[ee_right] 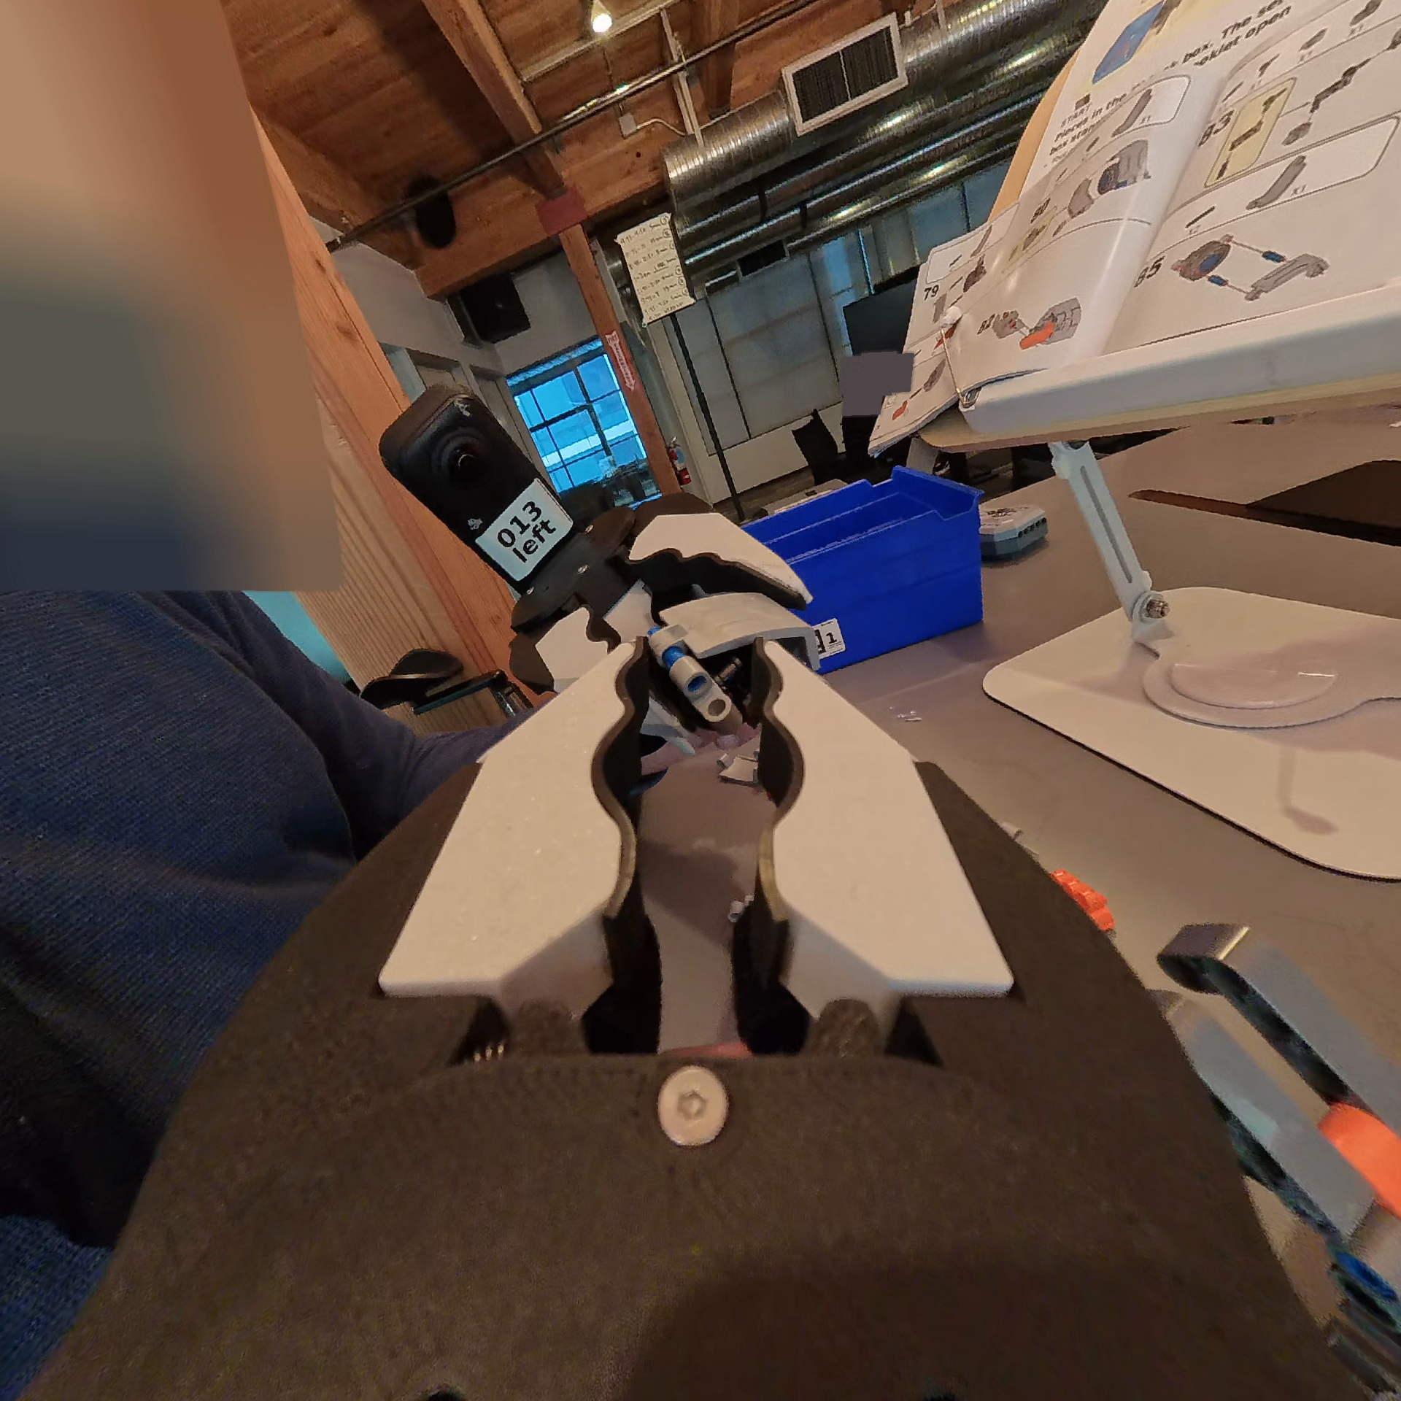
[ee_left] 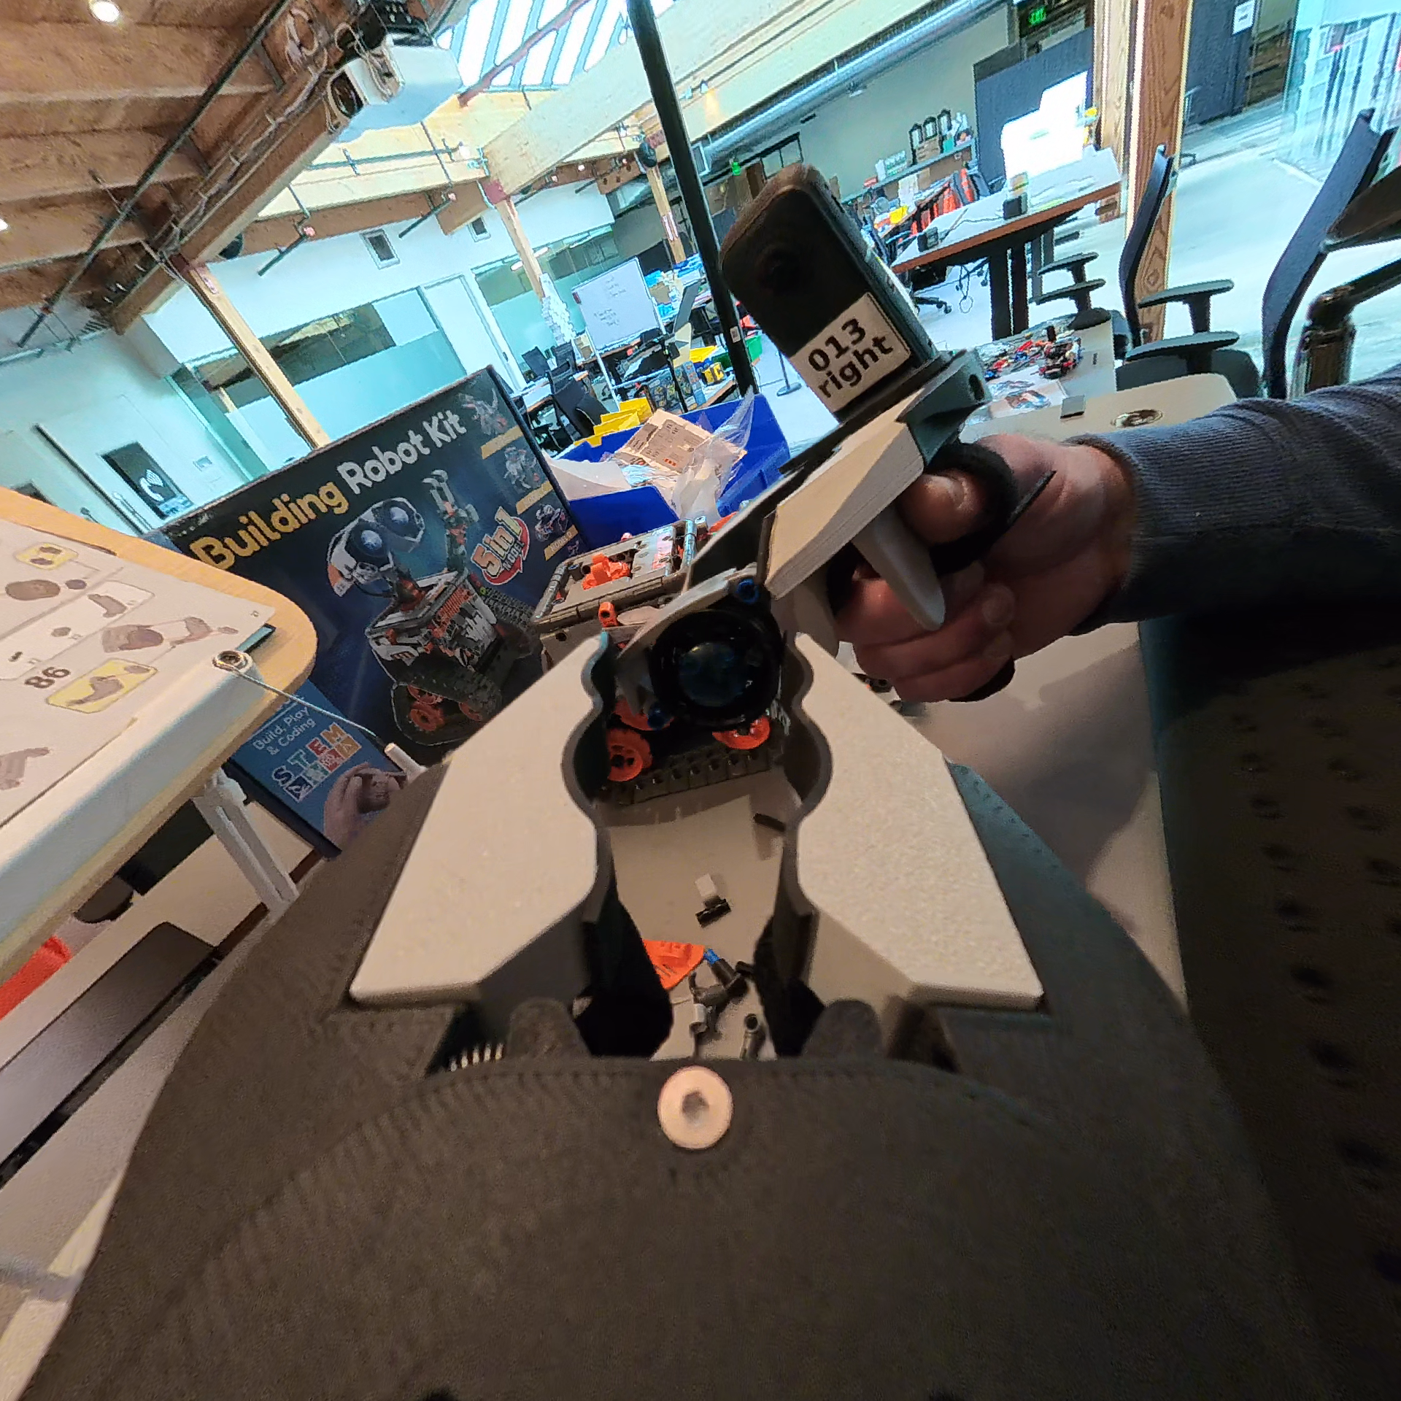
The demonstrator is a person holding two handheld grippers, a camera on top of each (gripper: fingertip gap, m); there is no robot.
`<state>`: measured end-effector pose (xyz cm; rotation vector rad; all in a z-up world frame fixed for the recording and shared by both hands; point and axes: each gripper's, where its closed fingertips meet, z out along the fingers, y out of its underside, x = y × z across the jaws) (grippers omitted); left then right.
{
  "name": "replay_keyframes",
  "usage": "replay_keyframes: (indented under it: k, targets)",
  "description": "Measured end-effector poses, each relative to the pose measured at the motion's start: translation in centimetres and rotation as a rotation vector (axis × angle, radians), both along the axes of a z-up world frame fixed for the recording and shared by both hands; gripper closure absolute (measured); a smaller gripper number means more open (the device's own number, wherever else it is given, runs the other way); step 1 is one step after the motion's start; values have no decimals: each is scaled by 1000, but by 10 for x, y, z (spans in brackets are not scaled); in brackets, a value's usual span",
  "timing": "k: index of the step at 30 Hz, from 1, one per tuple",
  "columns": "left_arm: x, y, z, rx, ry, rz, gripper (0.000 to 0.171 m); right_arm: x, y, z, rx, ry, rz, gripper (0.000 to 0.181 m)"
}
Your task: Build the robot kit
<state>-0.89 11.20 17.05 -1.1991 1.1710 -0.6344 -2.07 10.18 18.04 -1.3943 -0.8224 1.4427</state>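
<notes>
My left gripper [ee_left: 697, 659] is closed around a black round eye piece with a blue lens [ee_left: 713, 671], held above the table. A grey beam with blue pins [ee_left: 667, 614] is joined to it. My right gripper [ee_left: 724, 584], held by a hand, comes in from the upper right and meets that beam. In the right wrist view the right gripper [ee_right: 697, 667] is shut on the grey beam [ee_right: 686, 678]. The left gripper [ee_right: 792, 610] reaches in from the upper left just behind it. A tracked robot model with orange wheels [ee_left: 682, 758] stands right behind the eye piece.
A kit box [ee_left: 394, 546] and a blue bin [ee_left: 659, 493] stand behind the model. An open instruction book [ee_right: 1183, 227] rests on a white stand [ee_right: 1213, 697] at the right. Another blue bin [ee_right: 887, 561] is beyond. Loose small parts [ee_left: 705, 978] lie on the grey table [ee_right: 1061, 796]. Only a small space, under 4 cm, lies between the two pairs of fingers.
</notes>
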Motion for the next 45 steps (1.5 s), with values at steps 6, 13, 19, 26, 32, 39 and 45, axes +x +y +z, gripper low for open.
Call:
replay_keyframes:
  k: [6,13,19,26,32,39,45]
  targets:
    - [2,-1,-1,-75,-30,-27,127,4,0,10,-74,112,40,158]
    - [4,3,-3,-108,-28,2,133,7,3,8,-170,174,92,156]
    - [3,-2,1,-17,-1,15,135,9,-3,15,-175,218,134,157]
    - [-4,2,11,-228,-132,-39,121,19,12,14,-92,171,-10,158]
    - [3,6,8,105,60,165,137,16,11,12,-108,160,-5,158]
    - [5,4,6,225,139,230,142,16,11,11,-116,143,-10,158]
    - [4,3,4,327,222,273,144,16,10,10,-193,160,29,158]
